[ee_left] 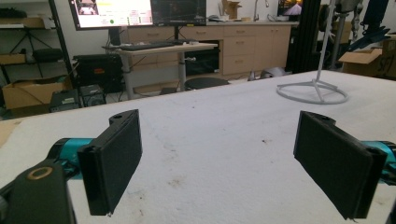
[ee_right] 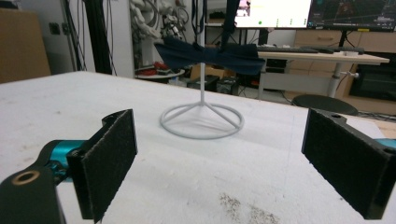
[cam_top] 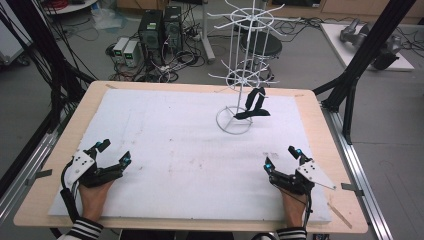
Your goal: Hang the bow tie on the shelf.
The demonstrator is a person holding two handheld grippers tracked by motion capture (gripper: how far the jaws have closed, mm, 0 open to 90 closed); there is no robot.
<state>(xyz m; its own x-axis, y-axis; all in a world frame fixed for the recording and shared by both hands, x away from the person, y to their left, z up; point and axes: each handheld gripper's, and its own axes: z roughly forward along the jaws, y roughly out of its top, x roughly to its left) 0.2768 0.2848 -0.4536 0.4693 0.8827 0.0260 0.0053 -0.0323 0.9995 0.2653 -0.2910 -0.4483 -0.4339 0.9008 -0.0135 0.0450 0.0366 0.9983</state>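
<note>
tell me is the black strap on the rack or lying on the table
On the rack: the black strap hangs from a lower arm of the upright white wire rack, above its ring base.

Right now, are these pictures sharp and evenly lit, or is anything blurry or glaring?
High view: soft, even light on the white mat, with barely a shadow under the wire rack. Left gripper view: the near black fingers look slightly soft, and the bright monitor is washed out. Right gripper view: the dark bow tie is a bit blurred, its detail lost against the bright background.
</note>
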